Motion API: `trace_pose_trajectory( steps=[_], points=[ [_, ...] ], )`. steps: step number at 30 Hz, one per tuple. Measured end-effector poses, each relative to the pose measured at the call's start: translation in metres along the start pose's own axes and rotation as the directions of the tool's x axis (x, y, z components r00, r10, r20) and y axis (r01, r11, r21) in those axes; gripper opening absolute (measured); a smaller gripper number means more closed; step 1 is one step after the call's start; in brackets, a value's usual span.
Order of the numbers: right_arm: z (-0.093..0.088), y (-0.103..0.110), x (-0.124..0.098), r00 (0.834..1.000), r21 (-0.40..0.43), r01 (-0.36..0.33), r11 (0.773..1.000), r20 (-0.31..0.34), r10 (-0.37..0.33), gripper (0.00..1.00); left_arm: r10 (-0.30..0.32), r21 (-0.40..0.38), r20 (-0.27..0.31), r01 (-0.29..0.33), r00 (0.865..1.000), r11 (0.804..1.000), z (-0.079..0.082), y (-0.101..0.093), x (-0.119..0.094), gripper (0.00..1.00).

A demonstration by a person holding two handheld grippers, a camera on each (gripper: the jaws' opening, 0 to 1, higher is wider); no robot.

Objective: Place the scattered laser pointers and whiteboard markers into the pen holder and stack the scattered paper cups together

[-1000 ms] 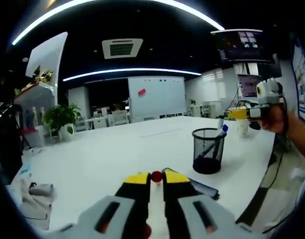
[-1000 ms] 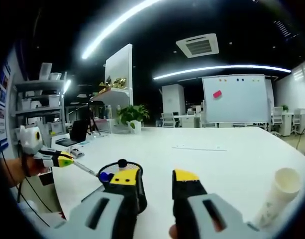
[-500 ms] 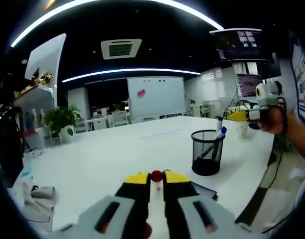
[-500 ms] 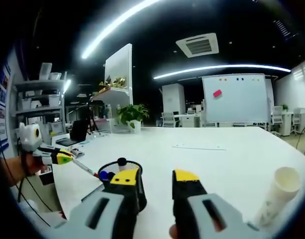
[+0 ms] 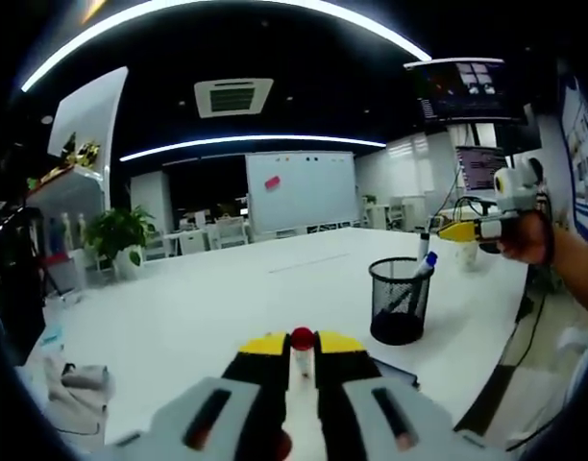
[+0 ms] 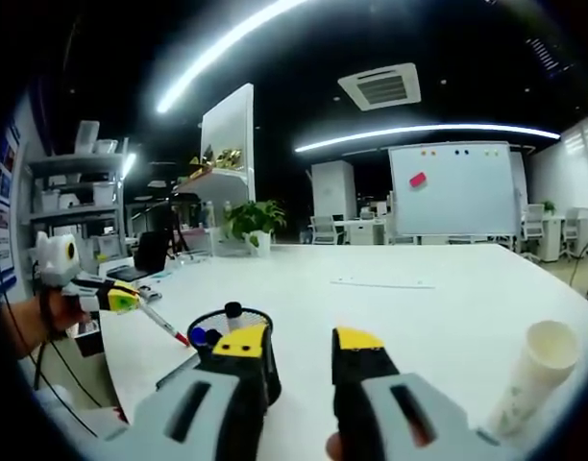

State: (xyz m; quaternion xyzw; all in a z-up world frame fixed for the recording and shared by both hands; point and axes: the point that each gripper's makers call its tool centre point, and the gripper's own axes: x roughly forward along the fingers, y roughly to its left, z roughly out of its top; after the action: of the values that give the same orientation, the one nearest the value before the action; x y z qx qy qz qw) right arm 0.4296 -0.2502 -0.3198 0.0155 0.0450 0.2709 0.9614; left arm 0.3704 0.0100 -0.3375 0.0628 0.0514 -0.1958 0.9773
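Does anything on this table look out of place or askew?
Mildly: the cup stack leans instead of standing upright, and a crumpled cloth lies at the table edge. The pen holder stands upright.

Black mesh pen holder [image 5: 400, 300], red-capped marker [image 5: 301, 349], yellow-tipped fingers [image 6: 357, 341], white paper cups [image 6: 536, 374].
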Motion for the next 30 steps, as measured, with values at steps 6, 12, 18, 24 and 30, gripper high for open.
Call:
trace_pose_trajectory(
  steps=[6, 12, 18, 24, 30],
  points=[
    [0.000, 0.000, -0.001, 1.000, 0.002, 0.003, 1.000, 0.000, -0.003, 0.26, 0.002, -0.002, 0.006, -0.002, 1.000, 1.000, 0.003, 0.001, -0.001, 0.10],
    [0.000, 0.002, -0.001, 1.000, 0.000, 0.001, 1.000, -0.001, -0.001, 0.26, 0.005, -0.004, 0.017, -0.005, 1.000, 1.000, 0.008, 0.001, -0.003, 0.10],
    [-0.001, 0.003, -0.001, 1.000, 0.000, -0.001, 1.000, -0.003, 0.001, 0.26, -0.015, -0.008, 0.013, 0.015, 1.000, 1.000, 0.011, -0.004, -0.006, 0.10],
    [-0.001, 0.005, -0.001, 1.000, 0.000, -0.002, 1.000, -0.005, 0.002, 0.26, -0.012, 0.004, 0.022, 0.012, 1.000, 1.000, 0.015, -0.002, -0.007, 0.10],
    [-0.001, 0.003, -0.002, 1.000, 0.002, 0.004, 1.000, -0.006, -0.004, 0.26, -0.012, 0.009, 0.034, 0.012, 0.999, 1.000, 0.021, -0.002, -0.007, 0.10]
  ],
)
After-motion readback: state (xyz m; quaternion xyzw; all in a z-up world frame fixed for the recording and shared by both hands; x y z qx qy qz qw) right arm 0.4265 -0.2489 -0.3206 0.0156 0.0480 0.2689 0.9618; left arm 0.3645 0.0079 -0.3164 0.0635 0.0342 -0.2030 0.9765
